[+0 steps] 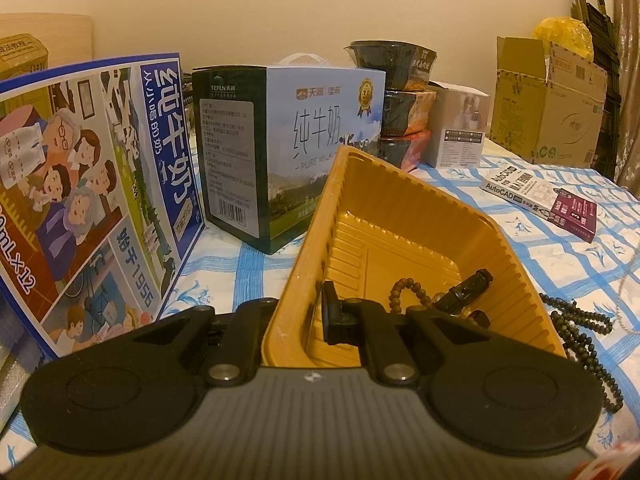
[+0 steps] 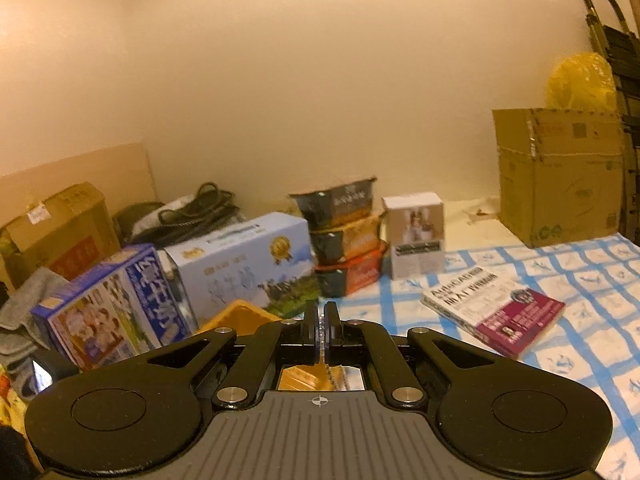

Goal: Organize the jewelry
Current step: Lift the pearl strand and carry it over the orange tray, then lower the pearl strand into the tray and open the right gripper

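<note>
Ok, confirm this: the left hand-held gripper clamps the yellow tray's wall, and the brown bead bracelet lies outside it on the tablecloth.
Wrong: the left wrist view shows the brown bead bracelet inside the yellow tray. The left hand-held gripper does clamp its wall.

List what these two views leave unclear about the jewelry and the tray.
- Left wrist view: the left gripper hides the yellow tray's near wall; the dark bead necklace runs behind it.
- Right wrist view: the chain in the right gripper is blurred, its lower end hidden by the gripper.
</note>
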`<state>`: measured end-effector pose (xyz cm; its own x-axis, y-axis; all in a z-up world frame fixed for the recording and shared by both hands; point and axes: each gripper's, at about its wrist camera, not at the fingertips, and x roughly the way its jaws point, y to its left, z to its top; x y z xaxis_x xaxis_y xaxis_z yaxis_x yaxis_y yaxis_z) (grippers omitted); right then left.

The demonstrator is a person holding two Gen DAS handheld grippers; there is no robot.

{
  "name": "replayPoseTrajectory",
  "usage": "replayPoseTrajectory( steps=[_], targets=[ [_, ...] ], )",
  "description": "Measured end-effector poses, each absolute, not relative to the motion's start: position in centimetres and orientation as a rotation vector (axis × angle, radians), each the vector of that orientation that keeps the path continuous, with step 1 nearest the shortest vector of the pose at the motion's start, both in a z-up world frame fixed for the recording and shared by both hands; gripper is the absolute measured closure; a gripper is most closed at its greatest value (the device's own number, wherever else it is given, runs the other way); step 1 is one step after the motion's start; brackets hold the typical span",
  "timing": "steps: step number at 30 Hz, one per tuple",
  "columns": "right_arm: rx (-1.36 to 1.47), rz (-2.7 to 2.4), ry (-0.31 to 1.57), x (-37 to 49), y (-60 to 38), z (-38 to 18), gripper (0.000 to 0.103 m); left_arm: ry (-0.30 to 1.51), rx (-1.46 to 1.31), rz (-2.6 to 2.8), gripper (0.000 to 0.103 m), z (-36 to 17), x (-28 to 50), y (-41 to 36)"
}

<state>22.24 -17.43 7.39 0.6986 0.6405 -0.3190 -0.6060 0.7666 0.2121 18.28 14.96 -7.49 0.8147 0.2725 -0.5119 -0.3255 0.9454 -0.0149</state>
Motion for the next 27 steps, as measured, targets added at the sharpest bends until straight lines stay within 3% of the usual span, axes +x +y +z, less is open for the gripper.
replayPoseTrajectory(
  steps=[13,27],
  targets=[
    [0.169,0.918,0.362,22.6,-9.2,8.9,0.101,0.529,-0.105,0.317,0.094,-7.3,18.1,14.8],
    [0.203,0.949,0.507,25.5,-3.7,4.8,0.099,0.531,-0.119,0.314,0.095,-7.4,18.0,14.9]
  ],
)
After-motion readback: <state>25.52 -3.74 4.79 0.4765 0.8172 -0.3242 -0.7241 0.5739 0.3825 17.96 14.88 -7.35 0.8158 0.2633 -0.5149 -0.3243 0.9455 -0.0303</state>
